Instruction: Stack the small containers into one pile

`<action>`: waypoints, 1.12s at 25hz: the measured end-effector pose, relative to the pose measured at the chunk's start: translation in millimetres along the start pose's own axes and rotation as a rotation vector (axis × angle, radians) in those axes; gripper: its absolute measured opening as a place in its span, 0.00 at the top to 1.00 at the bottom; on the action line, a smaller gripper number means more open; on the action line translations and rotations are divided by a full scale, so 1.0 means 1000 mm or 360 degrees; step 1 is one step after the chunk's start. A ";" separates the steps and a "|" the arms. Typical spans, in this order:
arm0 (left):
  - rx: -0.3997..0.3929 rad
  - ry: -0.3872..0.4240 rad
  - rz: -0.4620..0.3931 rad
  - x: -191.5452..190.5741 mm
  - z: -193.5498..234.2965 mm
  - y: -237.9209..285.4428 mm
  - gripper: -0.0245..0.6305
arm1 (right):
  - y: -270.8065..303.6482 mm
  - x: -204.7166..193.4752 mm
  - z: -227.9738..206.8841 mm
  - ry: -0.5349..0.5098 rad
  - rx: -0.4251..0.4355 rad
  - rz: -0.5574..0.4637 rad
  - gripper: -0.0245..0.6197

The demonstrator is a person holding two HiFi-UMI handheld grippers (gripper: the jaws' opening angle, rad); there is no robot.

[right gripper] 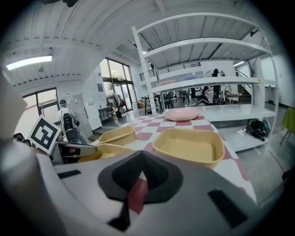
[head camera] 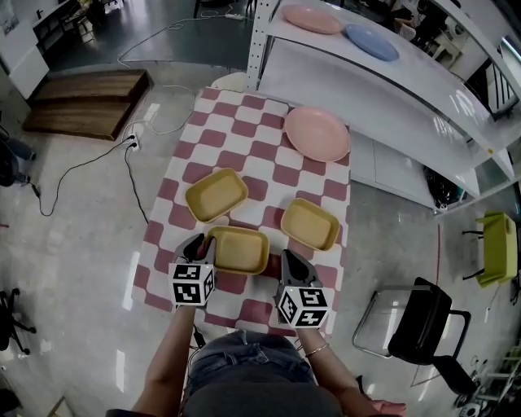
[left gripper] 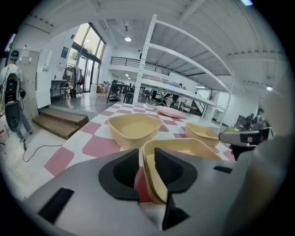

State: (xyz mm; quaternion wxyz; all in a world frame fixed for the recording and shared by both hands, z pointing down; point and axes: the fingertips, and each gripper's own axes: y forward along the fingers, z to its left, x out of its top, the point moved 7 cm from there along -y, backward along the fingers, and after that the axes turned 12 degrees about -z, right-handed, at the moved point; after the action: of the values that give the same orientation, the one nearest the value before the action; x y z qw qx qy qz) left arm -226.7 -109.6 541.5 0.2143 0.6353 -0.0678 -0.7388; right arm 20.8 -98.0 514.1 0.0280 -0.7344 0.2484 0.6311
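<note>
Three shallow yellow containers lie on the red-and-white checked table (head camera: 244,138). The near one (head camera: 238,249) has my left gripper (head camera: 202,244) at its left edge. In the left gripper view that gripper (left gripper: 146,154) is shut on the near container's (left gripper: 184,146) wall, with one jaw outside and one inside. A second container (head camera: 216,194) sits farther back on the left, the third (head camera: 309,223) to the right. My right gripper (head camera: 289,259) is shut and empty, just right of the near container. Its own view shows the gripper (right gripper: 142,159) facing the third container (right gripper: 189,145).
A pink plate (head camera: 317,133) rests at the table's far right corner. A white shelf unit (head camera: 391,89) along the right carries a pink plate (head camera: 313,18) and a blue plate (head camera: 371,41). A black chair (head camera: 423,326) stands at the near right. Cables run over the floor on the left.
</note>
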 end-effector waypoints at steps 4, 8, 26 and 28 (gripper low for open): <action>0.0017 0.0034 0.0059 -0.002 -0.001 0.008 0.81 | 0.004 -0.001 -0.005 0.0013 0.0000 0.0013 0.95; 0.0043 0.0035 0.0093 -0.005 -0.003 0.014 0.83 | 0.007 -0.002 -0.011 0.0021 -0.0003 0.0030 0.95; 0.0167 0.0043 0.0148 -0.015 -0.002 0.016 0.92 | -0.005 -0.005 -0.017 0.0026 -0.0056 0.0017 0.95; 0.0169 0.0017 0.0137 -0.014 -0.001 0.014 0.93 | -0.008 -0.004 -0.016 0.0022 -0.0057 0.0008 0.95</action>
State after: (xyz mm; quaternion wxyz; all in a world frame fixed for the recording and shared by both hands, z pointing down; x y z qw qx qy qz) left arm -220.7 -115.8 559.2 0.2121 0.6463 -0.1331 -0.7208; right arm 37.8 -95.4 519.1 0.0115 -0.7385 0.2391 0.6304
